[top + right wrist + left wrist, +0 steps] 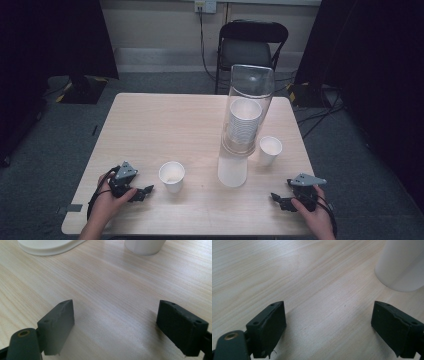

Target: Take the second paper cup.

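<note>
The left hand (107, 200) rests low at the near left edge of the desk (150, 125), wrapped around the left hand-held gripper (142, 194), whose jaws point right along the desk toward a paper cup (171, 176) just beside them. In the left gripper view the two black jaws stand wide apart with bare wood between them, and the white wall of that cup (404, 265) rises at the far right, clear of both jaws.

The right hand (312, 207) lies at the near right edge, holding the right hand-held gripper (281, 200) with its jaws pointing left, toward the middle of the desk. Its jaws are also spread wide and hold nothing; the right gripper view shows the wood grain between them, the round white base of the cup dispenser (50, 246) at the far left and the foot of a second paper cup (145, 246) at the far right.

The cup near the left gripper stands upright, mouth up, near the desk's front edge and left of centre. The second cup (270, 150) also stands upright, just to the right of the dispenser. The dispenser (245, 115) is a tall clear tube standing upright on a white base, right of centre, with a stack of white cups inside, mouths up.

No writing or brand mark can be read on the cups, the tube or the grippers. A black chair (252, 47) stands beyond the far edge.
</note>
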{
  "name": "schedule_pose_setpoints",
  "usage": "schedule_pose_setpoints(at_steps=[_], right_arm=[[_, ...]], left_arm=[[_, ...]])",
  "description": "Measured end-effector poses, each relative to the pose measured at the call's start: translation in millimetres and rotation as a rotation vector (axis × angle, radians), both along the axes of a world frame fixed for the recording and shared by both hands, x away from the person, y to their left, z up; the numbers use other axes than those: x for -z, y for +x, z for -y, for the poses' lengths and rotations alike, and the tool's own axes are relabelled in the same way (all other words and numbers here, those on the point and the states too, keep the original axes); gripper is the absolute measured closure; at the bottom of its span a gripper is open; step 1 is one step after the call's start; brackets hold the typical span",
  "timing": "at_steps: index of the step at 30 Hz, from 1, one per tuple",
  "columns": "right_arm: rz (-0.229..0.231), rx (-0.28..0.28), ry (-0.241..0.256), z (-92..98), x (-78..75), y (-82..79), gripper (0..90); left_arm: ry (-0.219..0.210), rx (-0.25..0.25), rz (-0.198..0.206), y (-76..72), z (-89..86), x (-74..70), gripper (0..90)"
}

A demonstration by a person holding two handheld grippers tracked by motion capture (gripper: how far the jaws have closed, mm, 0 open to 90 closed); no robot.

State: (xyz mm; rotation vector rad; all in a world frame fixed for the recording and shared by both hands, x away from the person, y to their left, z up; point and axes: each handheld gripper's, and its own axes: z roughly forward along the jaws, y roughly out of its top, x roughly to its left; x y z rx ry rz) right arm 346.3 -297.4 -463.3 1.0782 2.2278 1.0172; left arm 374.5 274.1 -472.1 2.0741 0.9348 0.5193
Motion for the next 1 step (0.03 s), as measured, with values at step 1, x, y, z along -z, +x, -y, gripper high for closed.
schedule_pose_setpoints(at_steps=[1], right_arm=[[0.001, -0.003, 0.0, 0.2, 0.1, -0.3, 14.3]], left_arm=[[0.0, 0.0, 0.0, 0.0, 0.0, 0.0, 12.0]])
